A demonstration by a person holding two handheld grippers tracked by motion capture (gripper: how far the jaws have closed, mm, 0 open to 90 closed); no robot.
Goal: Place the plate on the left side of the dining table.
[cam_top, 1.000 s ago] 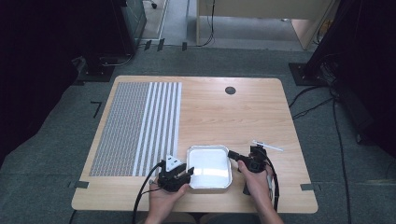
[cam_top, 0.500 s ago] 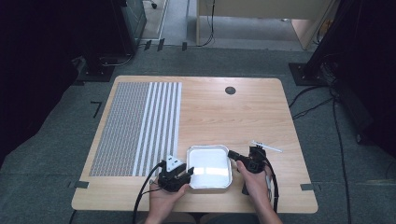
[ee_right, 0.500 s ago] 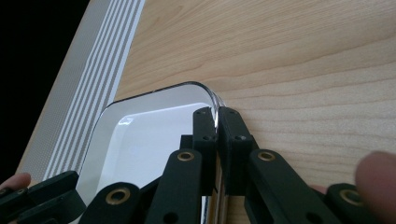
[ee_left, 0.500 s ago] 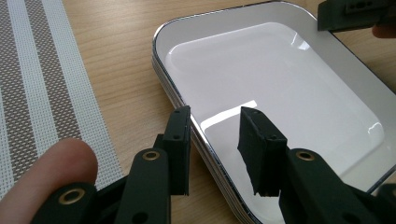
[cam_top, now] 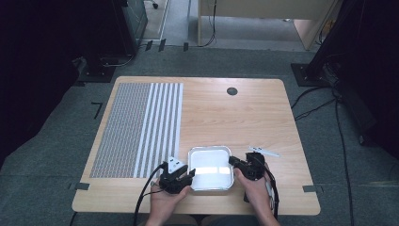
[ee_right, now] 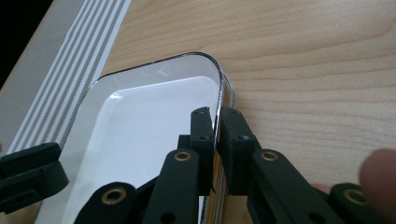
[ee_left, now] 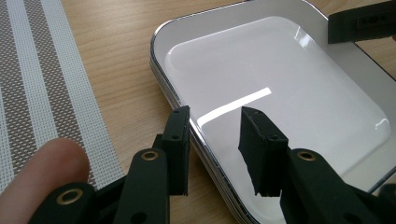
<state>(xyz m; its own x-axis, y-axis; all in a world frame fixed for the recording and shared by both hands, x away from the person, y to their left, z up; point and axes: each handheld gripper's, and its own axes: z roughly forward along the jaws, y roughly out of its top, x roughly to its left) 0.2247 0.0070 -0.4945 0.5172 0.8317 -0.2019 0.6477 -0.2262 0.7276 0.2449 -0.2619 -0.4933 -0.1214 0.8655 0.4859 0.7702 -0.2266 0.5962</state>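
The right claw is pinching the rim of the white tray sitting at the counter's near edge, while the left claw is straddling the opposite rim, open — stiff, glossy, probably slippery, best gripped by its rims.

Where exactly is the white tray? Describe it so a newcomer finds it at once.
Start at the wooden table and go to its near edge, right of the striped placemat. There lies the white tray, between the left gripper and right gripper. It is the one glossy, rounded-corner rectangle with a silver rim.
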